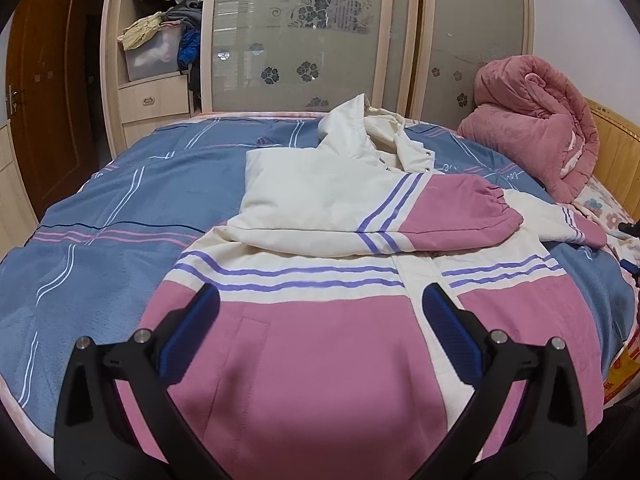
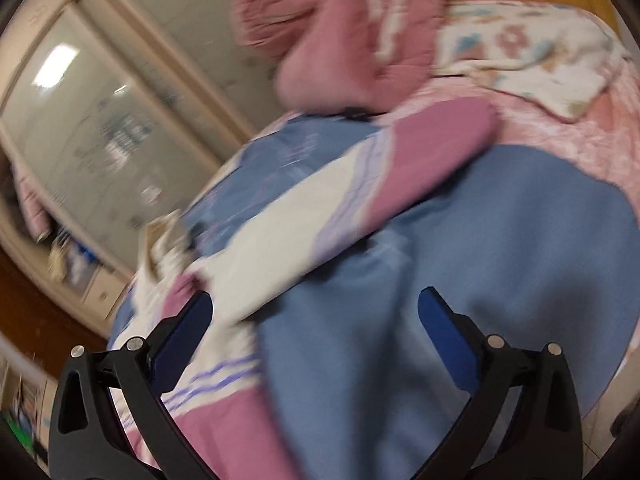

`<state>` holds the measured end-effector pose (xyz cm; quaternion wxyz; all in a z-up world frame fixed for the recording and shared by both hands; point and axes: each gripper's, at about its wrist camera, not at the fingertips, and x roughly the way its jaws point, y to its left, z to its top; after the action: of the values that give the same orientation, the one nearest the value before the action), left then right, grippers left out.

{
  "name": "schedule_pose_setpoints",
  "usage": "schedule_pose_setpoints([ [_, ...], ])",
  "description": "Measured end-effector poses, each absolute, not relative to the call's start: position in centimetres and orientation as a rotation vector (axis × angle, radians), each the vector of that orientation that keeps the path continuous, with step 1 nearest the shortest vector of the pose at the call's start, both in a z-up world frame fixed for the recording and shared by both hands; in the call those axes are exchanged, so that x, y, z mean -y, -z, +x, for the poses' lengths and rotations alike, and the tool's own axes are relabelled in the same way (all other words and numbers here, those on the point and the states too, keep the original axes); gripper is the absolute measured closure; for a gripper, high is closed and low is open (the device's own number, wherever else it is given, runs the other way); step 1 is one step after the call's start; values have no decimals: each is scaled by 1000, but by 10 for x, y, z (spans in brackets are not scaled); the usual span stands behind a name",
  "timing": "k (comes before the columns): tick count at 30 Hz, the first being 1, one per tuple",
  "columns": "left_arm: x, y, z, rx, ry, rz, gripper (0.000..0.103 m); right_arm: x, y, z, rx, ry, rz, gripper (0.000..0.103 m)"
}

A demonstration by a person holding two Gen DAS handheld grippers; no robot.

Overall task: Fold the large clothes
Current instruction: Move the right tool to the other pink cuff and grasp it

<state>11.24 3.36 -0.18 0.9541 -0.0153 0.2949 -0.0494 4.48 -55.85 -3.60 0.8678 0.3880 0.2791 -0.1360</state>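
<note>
A large cream and pink jacket [image 1: 320, 344] with purple stripes lies front-up on the blue bed cover [image 1: 120, 208]. Its left sleeve [image 1: 360, 208] is folded across the chest, cuff pointing right. Its hood [image 1: 360, 132] lies at the far end. My left gripper [image 1: 320, 304] is open and empty, hovering over the jacket's pink lower part. In the blurred right wrist view the other sleeve [image 2: 360, 184] stretches out over the blue cover [image 2: 480, 280], pink cuff far away. My right gripper [image 2: 316, 312] is open and empty above the cover beside that sleeve.
A rolled pink quilt [image 1: 536, 120] sits at the bed's far right, by the wooden headboard [image 1: 616, 148]. A wardrobe with frosted sliding doors [image 1: 300, 32] stands behind the bed, its left side open with clothes and a plastic bin [image 1: 152, 52]. A floral pillow [image 2: 520, 52] lies by the quilt.
</note>
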Motion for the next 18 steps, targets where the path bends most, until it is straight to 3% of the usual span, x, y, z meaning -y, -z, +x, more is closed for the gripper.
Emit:
schedule_pose_setpoints([
  [3,-35,3,113,-605,94,-31,2,608,56,43,-563,376,875,7],
  [6,-35,5,114,-610,100,-31,2,652,78,42,-540,399,1030,23],
  [8,-34,6,115,-612,100,-27,2,675,92,48,-532,375,1117,39],
  [13,-29,11,120,-630,98,-17,2,703,107,71,-535,419,1142,61],
  [18,-26,16,124,-645,97,-11,2,729,115,93,-508,472,1175,66],
])
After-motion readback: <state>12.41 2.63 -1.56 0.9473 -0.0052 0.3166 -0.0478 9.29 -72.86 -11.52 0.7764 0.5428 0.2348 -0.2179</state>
